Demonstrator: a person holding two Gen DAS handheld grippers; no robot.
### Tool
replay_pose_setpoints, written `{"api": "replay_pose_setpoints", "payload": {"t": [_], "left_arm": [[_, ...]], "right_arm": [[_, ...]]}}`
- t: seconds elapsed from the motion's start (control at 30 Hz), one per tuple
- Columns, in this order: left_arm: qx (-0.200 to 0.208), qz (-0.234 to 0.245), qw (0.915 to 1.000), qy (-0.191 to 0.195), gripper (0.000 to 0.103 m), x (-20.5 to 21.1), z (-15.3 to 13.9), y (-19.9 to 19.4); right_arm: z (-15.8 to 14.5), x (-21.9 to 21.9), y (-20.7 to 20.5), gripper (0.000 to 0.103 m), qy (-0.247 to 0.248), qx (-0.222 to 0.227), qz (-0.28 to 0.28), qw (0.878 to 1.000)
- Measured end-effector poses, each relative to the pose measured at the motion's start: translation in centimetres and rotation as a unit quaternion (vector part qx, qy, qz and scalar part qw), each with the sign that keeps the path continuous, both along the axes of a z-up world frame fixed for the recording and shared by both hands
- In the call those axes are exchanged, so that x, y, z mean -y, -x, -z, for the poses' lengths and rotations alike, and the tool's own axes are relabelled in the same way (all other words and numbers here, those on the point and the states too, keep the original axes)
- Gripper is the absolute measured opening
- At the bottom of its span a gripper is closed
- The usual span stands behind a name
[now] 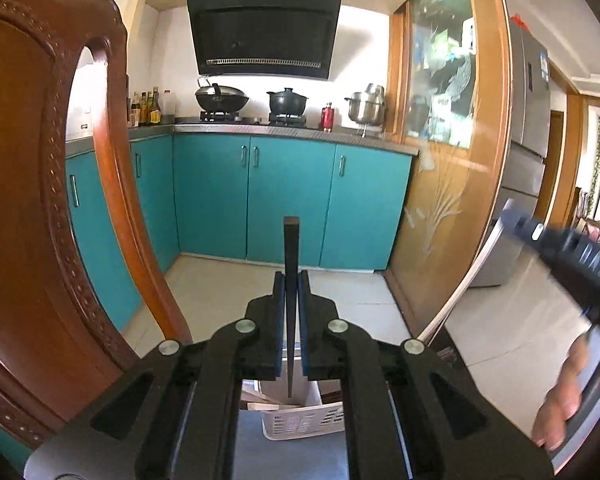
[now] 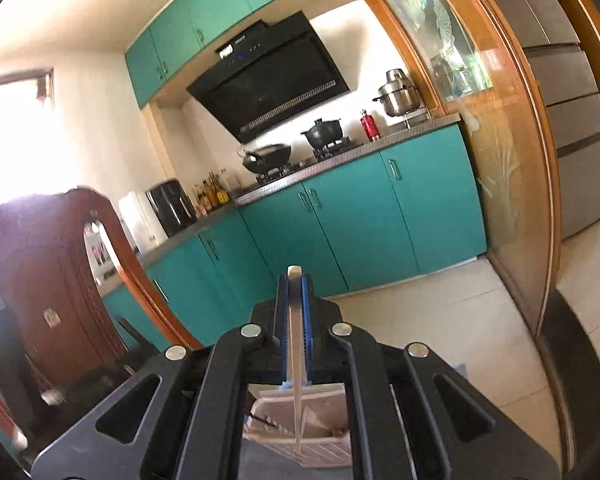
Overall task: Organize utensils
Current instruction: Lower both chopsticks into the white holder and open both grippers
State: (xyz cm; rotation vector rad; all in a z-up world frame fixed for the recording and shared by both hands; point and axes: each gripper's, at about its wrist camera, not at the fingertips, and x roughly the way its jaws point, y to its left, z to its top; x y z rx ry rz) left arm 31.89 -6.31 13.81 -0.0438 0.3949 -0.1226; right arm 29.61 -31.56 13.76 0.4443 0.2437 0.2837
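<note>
My left gripper [image 1: 291, 280] is shut on a dark chopstick [image 1: 291, 248] held upright, its thin lower end hanging above a white slotted basket [image 1: 300, 424] below. My right gripper [image 2: 295, 284] is shut on a pale chopstick [image 2: 296, 320], also upright, its lower end reaching down over the same white basket [image 2: 320, 448], which holds other utensils. The right gripper also shows blurred at the right edge of the left wrist view [image 1: 560, 248], with the hand that holds it.
A carved wooden chair back [image 1: 40, 200] stands close on the left. Teal cabinets [image 1: 288, 196], a stove with pots and a range hood are ahead. A wood-framed glass door [image 1: 448, 160] and a fridge stand on the right. Tiled floor lies below.
</note>
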Motion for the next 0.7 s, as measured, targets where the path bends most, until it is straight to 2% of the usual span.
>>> {"api": "replay_pose_setpoints", "payload": {"t": [0.07,0.17,0.47,0.6,0.7], "left_arm": [[-0.001,0.0,1.0,-0.008,0.007,0.4,0.5,-0.4],[-0.005,0.0,0.9998,-0.019,0.007,0.9,1.4,-0.9],[-0.046,-0.003,0.9986,-0.024,0.007,0.6,5.0,-1.5],[-0.057,-0.006,0.9981,-0.02,0.008,0.1,6.0,-1.3],[-0.054,-0.011,0.9984,-0.015,0.01,-0.4,6.1,-0.8]], "right_arm": [[0.2,-0.1,-0.2,0.007,0.0,0.026,0.02,0.999],[1.2,-0.9,-0.8,0.007,0.024,0.046,0.042,0.998],[4.9,-4.8,-3.5,0.007,0.113,-0.005,0.009,0.994],[5.5,-5.5,-3.2,0.007,0.131,-0.017,0.004,0.991],[5.3,-5.1,-2.7,0.015,0.127,-0.022,0.007,0.992]]}}
